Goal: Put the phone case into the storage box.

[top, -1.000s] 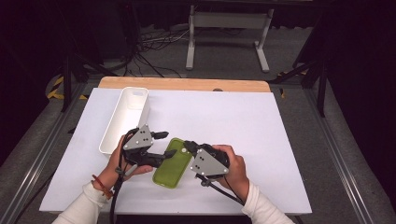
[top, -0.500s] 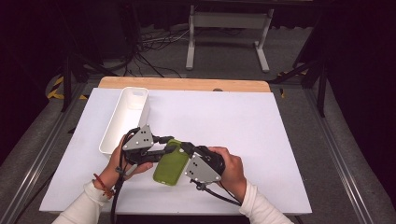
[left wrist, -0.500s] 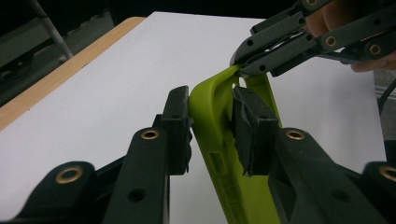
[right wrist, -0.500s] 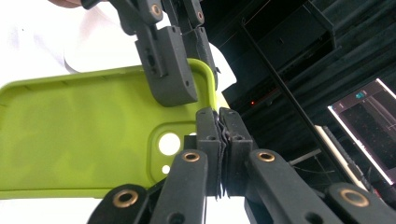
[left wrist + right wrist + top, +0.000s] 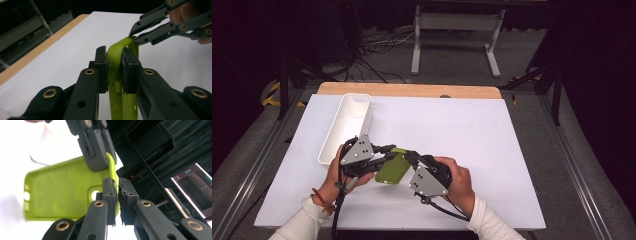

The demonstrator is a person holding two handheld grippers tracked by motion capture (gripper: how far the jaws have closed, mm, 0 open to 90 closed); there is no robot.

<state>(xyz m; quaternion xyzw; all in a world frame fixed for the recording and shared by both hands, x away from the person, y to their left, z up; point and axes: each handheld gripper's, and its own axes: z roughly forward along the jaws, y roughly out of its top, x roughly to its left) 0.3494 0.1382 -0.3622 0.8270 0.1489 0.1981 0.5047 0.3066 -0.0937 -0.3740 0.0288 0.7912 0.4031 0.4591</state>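
Note:
A lime-green phone case (image 5: 391, 169) hangs just above the white table between both grippers. My left gripper (image 5: 387, 150) comes in from the left. Its jaws have just been closing and now pinch the case's rim (image 5: 122, 105), seen close in the left gripper view (image 5: 115, 65). My right gripper (image 5: 409, 156) comes in from the right, shut on the case's corner near the camera cutout (image 5: 60, 192). Its jaws (image 5: 117, 187) have just been opening slightly, with the rim still between the pads. Each gripper view shows the other gripper on the case (image 5: 133, 37) (image 5: 100, 162).
A long white bin (image 5: 339, 135) stands on the table (image 5: 472, 140) just beyond my left hand. A wooden strip (image 5: 412, 90) runs along the table's far edge. A metal stand (image 5: 457, 22) and cables are on the floor behind.
The left jaws have closed onto the case's rim. The case has tipped up a little from lying flat. Both hands have stayed about where they were.

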